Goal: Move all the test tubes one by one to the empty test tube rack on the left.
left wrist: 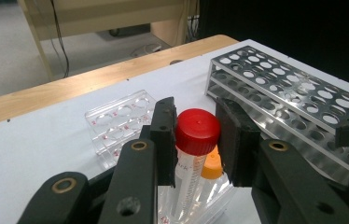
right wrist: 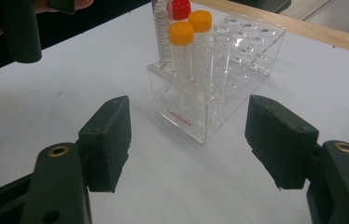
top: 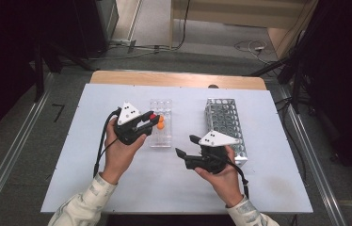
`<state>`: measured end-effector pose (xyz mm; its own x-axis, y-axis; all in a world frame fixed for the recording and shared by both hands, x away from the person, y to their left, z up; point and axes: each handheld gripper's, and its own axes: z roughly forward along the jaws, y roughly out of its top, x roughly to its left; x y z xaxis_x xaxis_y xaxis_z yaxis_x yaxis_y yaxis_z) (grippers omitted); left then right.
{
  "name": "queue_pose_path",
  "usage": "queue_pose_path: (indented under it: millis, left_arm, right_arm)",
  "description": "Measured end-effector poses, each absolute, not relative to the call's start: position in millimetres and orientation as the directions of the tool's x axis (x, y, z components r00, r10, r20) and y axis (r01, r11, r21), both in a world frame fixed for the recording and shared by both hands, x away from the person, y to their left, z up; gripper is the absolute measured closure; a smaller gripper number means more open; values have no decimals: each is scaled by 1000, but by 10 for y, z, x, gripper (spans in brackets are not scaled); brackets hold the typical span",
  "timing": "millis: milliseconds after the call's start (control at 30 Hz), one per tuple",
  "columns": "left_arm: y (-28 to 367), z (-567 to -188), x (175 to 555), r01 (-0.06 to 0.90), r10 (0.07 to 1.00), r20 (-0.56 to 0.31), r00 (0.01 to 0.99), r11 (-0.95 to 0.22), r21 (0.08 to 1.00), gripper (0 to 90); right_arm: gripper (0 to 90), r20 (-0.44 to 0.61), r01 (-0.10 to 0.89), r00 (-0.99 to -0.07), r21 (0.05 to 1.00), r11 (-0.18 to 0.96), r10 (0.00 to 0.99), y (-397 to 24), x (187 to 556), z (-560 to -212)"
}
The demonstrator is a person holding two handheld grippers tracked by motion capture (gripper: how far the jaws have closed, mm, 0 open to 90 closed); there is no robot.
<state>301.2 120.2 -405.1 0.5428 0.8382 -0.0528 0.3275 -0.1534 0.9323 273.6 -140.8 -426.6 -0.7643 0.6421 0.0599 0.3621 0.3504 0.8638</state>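
The white table (top: 117, 188) is holding everything, and the clear rack (top: 161, 136) is sitting near its middle. A big metal rack (top: 226, 127) full of holes is standing well to the right of the clear rack. It is looking empty, as far as I can tell.

The left tongs (left wrist: 195, 140) are reaching over the near end of the clear rack. Their jaws are sitting narrow around the red cap of a tube (left wrist: 198, 131). One pad is touching the cap on its left side. The other pad is just beside the cap, and I cannot tell if it is pressing. The tube is standing upright in the clear rack, with its bottom down in a hole.

The right tongs (right wrist: 189, 144) are waiting on the table near the clear rack, on its right side, pointing at it. Their jaws are standing wide with nothing between them.

Two tubes with orange caps (right wrist: 182, 35) are standing in the clear rack, just beside the red one.

The work is looking like it is only starting. All three tubes are sitting in the clear rack. I think the red one is getting grabbed first, and lifting it out is not yet done.
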Motion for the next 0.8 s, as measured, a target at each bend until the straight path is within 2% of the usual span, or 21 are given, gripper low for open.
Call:
queue_pose_path:
  millis: [133,500,600,800]
  left_arm:
    - [1200,-4047,3008,326,839,-60,540,-143,935,635]
    - [1217,-4034,2998,347,827,-105,552,-114,931,564]
    - [1224,-4024,2985,349,822,-114,557,-107,931,501]
    - [1247,-4026,2982,373,816,-151,558,-84,924,317]
  right_arm:
    - [302,61,363,-764,863,350,643,-1404,2733,-4268]
    - [295,59,364,-763,862,352,643,-1408,2740,-4270]
    - [291,60,367,-760,861,352,647,-1417,2749,-4274]
    - [288,59,368,-759,861,351,649,-1438,2761,-4274]
